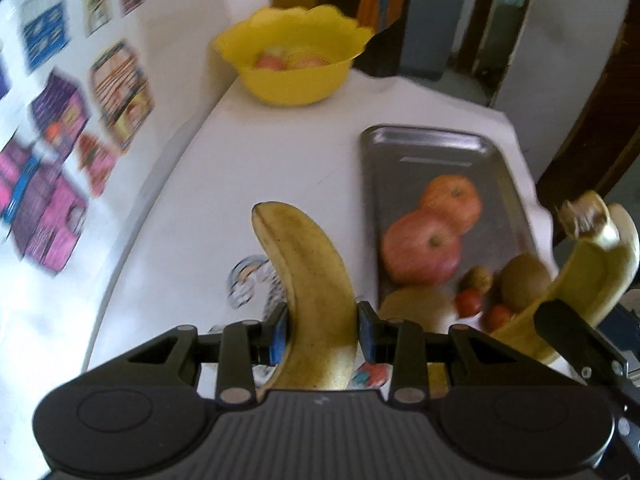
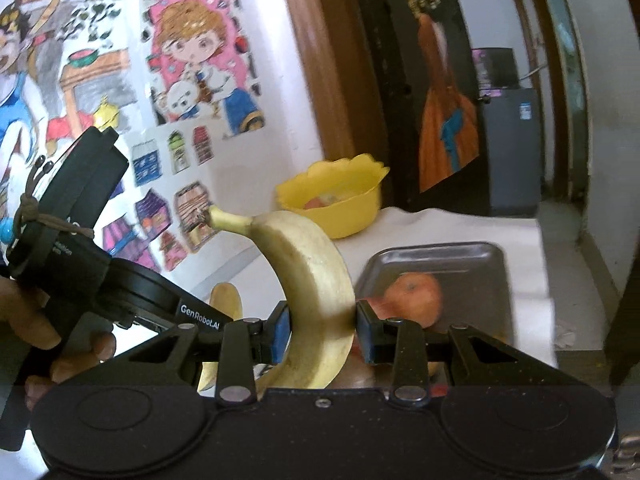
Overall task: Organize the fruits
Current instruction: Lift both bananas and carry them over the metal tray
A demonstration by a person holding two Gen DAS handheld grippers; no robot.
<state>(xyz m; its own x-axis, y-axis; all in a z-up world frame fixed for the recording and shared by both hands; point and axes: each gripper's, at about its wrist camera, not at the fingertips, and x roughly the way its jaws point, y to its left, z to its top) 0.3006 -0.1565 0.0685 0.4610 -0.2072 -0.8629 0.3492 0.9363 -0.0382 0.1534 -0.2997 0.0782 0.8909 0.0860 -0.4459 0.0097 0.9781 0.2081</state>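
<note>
My left gripper [image 1: 322, 332] is shut on a speckled yellow banana [image 1: 312, 276], held above the white table with its tip pointing away. My right gripper [image 2: 322, 332] is shut on a second banana [image 2: 312, 280], stem end up and to the left. In the left wrist view that second banana [image 1: 592, 276] rises at the right edge. A yellow scalloped bowl [image 1: 292, 80] with some fruit in it stands at the table's far end. Below and to the right lies a steel tray [image 1: 440, 148] with a red apple [image 1: 420, 248], an orange-red fruit [image 1: 452, 200], kiwis [image 1: 524, 280] and small red fruits [image 1: 468, 302].
A wall covered in colourful cartoon stickers [image 2: 200, 60] runs along the table's left side. A hand [image 2: 36, 320] holds the left gripper's black body [image 2: 80, 256]. Behind the bowl are a wooden door frame [image 2: 320, 60], a dark cabinet [image 2: 508, 140] and hanging orange cloth [image 2: 444, 120].
</note>
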